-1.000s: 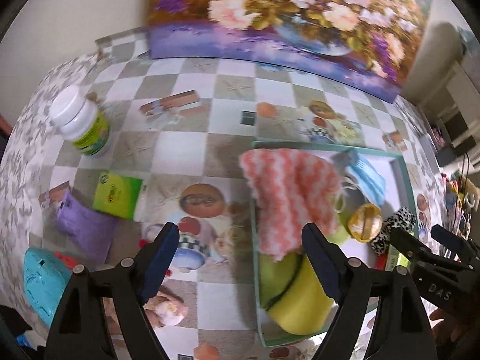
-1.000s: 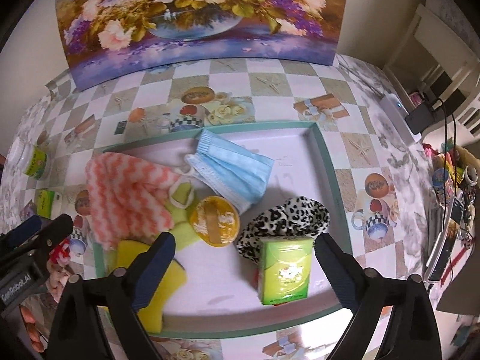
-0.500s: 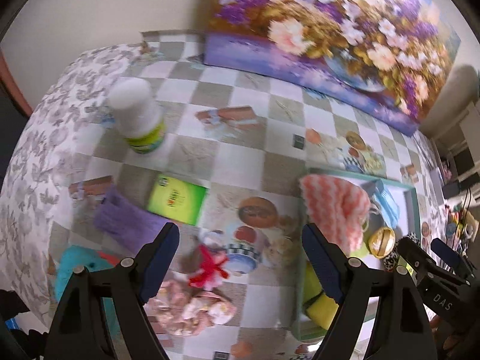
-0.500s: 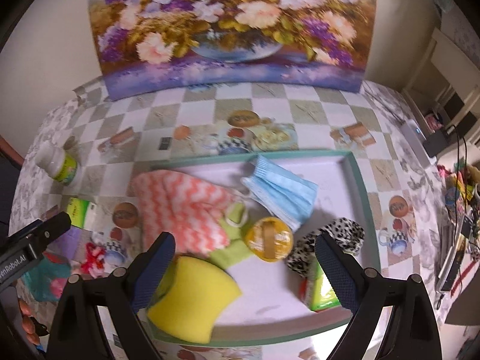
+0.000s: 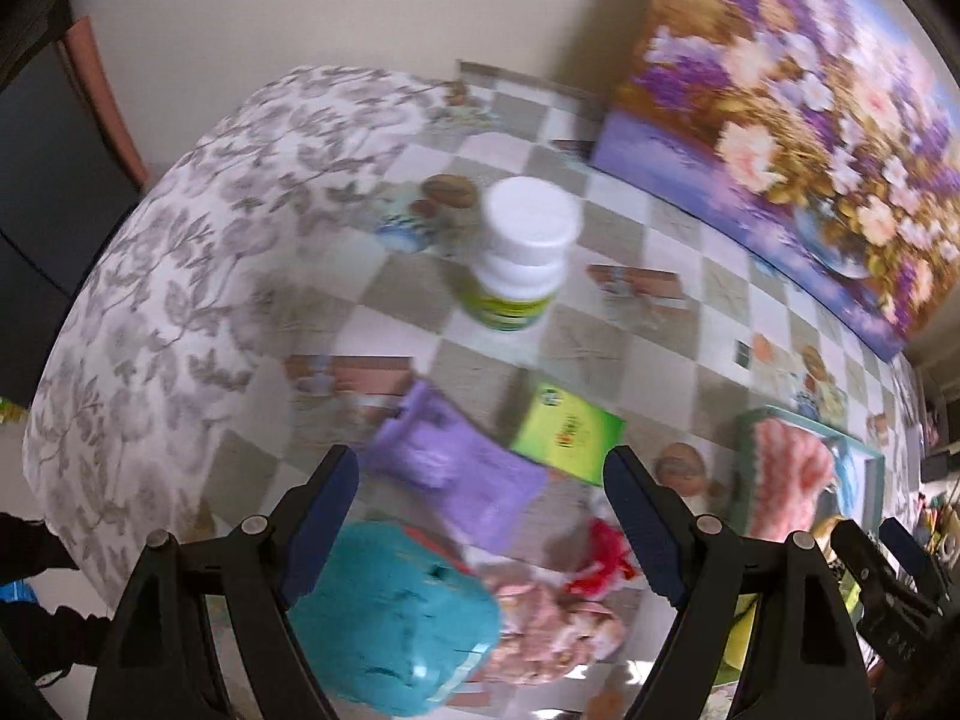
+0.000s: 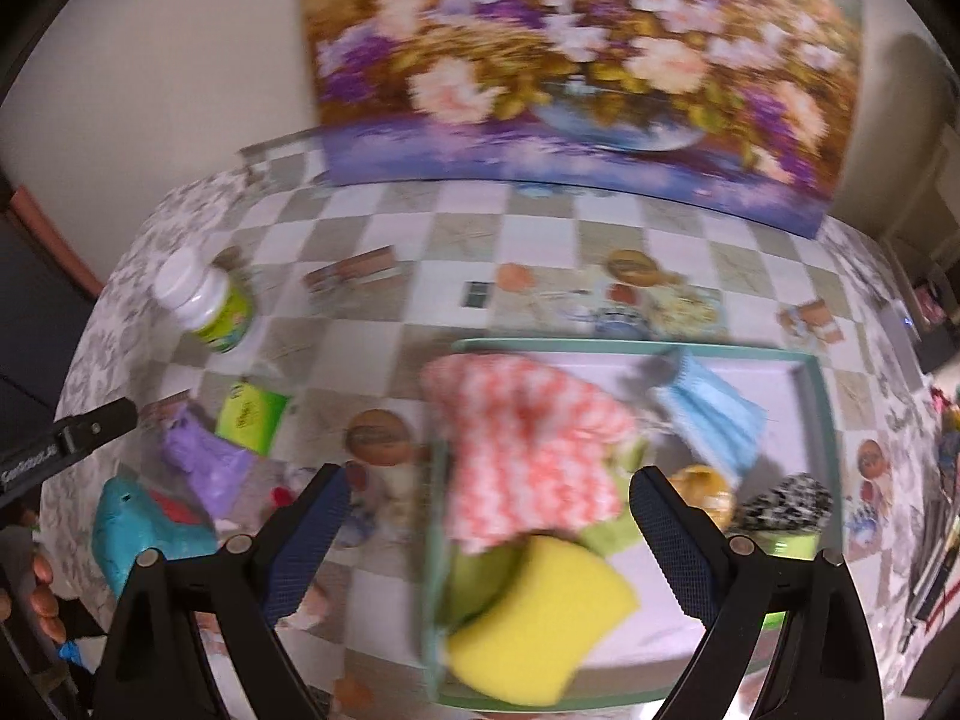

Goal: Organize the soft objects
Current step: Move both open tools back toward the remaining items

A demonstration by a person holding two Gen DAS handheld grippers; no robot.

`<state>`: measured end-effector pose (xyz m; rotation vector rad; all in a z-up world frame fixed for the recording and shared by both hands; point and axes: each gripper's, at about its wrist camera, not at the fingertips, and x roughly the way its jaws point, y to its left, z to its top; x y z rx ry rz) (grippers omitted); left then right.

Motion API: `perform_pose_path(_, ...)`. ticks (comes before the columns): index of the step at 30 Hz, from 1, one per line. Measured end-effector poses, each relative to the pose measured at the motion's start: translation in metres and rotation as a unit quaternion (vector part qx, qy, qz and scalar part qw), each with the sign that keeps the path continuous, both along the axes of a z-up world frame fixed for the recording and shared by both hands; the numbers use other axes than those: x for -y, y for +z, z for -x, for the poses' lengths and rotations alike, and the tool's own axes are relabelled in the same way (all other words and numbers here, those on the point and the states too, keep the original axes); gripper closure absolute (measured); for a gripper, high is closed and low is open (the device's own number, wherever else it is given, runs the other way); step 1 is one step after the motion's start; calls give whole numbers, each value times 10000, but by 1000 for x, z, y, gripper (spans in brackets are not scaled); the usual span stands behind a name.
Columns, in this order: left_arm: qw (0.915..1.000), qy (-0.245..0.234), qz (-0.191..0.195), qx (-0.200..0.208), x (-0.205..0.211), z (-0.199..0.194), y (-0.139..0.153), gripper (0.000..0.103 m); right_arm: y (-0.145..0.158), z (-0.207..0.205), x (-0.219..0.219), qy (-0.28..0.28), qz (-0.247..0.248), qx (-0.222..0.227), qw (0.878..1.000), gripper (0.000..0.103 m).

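Note:
My left gripper [image 5: 480, 516] hangs open above a purple cloth [image 5: 456, 468], a teal soft toy [image 5: 390, 618] and a pink bundle with a red bow [image 5: 552, 606] on the checked tablecloth. My right gripper [image 6: 489, 528] is open too, over the left edge of the green-rimmed tray [image 6: 822, 420]. In the tray lie a pink zigzag cloth [image 6: 528, 444], a yellow sponge [image 6: 540, 624], a blue face mask [image 6: 714, 414], a leopard-print piece [image 6: 786, 501] and a round yellow thing [image 6: 702, 489]. Nothing is between either pair of fingers.
A white-capped bottle [image 5: 522, 258] stands on the table behind a green packet [image 5: 567, 435]. A flower painting [image 6: 576, 66] leans on the back wall. The table's left edge [image 5: 90, 360] drops off close by. Clutter lies at the far right [image 6: 936, 540].
Both grippers have swung left, away from the tray's middle. The left one now hangs over the purple cloth and teal toy; the right one is at the tray's left edge.

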<state>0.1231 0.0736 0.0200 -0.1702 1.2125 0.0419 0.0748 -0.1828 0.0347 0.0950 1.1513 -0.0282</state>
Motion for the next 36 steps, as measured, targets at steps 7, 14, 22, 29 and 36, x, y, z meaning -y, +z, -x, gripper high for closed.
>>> perform_pose_path(7, 9995, 65, -40, -308, -21, -9, -22, 19, -20, -11, -48, 402, -113, -237, 9988, 7)
perform_pose_path(14, 9973, 54, 33, -727, -26, -18, -52, 19, -49, -20, -83, 729, -40, -620, 9954, 7)
perform_pose_path(22, 9962, 6, 18, -875, -25, -25, -64, 19, -78, -24, -109, 924, -73, -1009, 9906, 7)
perform_pose_path(29, 9954, 38, 41, -957, -27, -31, -72, 19, -93, -24, -122, 983, -79, -1165, 9883, 7)
perform_pose_path(36, 9947, 66, 195, -1003, -32, -40, -80, 19, -104, -28, -126, 923, -42, -1268, 9876, 8)
